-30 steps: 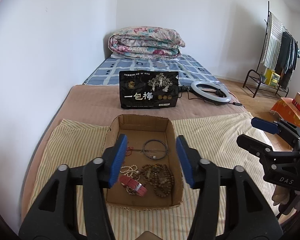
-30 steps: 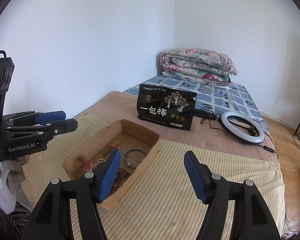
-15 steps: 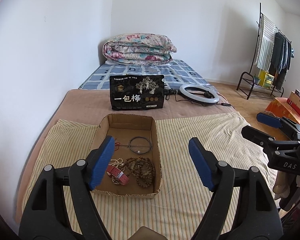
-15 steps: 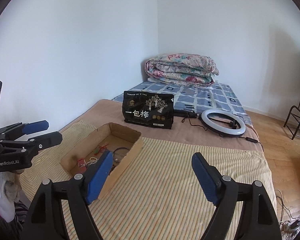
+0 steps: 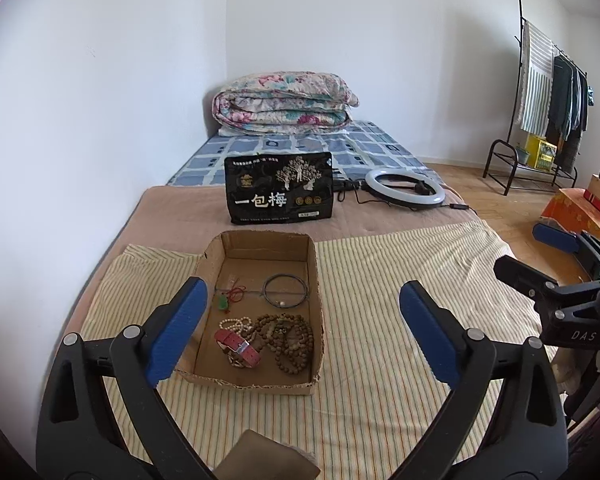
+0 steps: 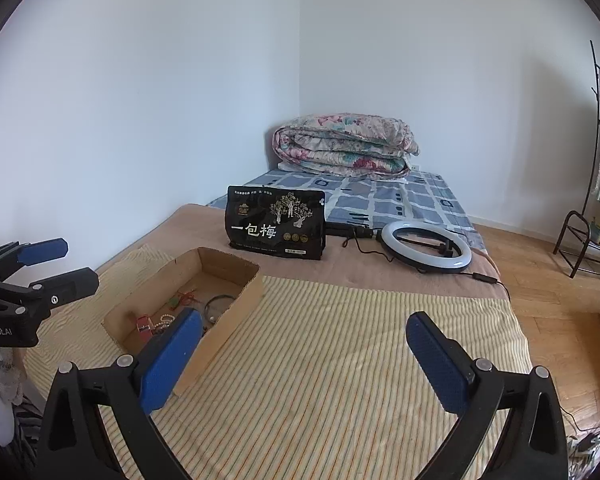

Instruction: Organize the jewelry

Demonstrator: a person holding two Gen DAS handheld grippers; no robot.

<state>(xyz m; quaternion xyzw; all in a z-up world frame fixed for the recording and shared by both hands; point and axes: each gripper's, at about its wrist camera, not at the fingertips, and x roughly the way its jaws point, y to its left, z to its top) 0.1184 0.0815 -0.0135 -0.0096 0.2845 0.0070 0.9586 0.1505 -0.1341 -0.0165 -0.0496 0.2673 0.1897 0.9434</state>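
Note:
A shallow cardboard box (image 5: 315, 268) lies on a striped cloth on the bed; it also shows in the right wrist view (image 6: 236, 304). Inside lie a red strap (image 5: 238, 347), brown bead strings (image 5: 290, 336), a pearl string (image 5: 234, 323), a dark thin bangle (image 5: 286, 290) and a green pendant on red cord (image 5: 223, 302). My left gripper (image 5: 304, 336) is open and empty, held above and in front of the box. My right gripper (image 6: 306, 360) is open and empty over the cloth, right of the box.
A black snack bag (image 5: 279, 188) stands behind the box. A ring light (image 5: 405, 189) with its cable lies to its right. A folded floral quilt (image 5: 282, 104) sits at the bed's head. A white wall runs along the left. A clothes rack (image 5: 548, 92) stands far right.
My left gripper's jaws have opened wide and it has pulled back from the box. My right gripper has also drawn back and opened a little more.

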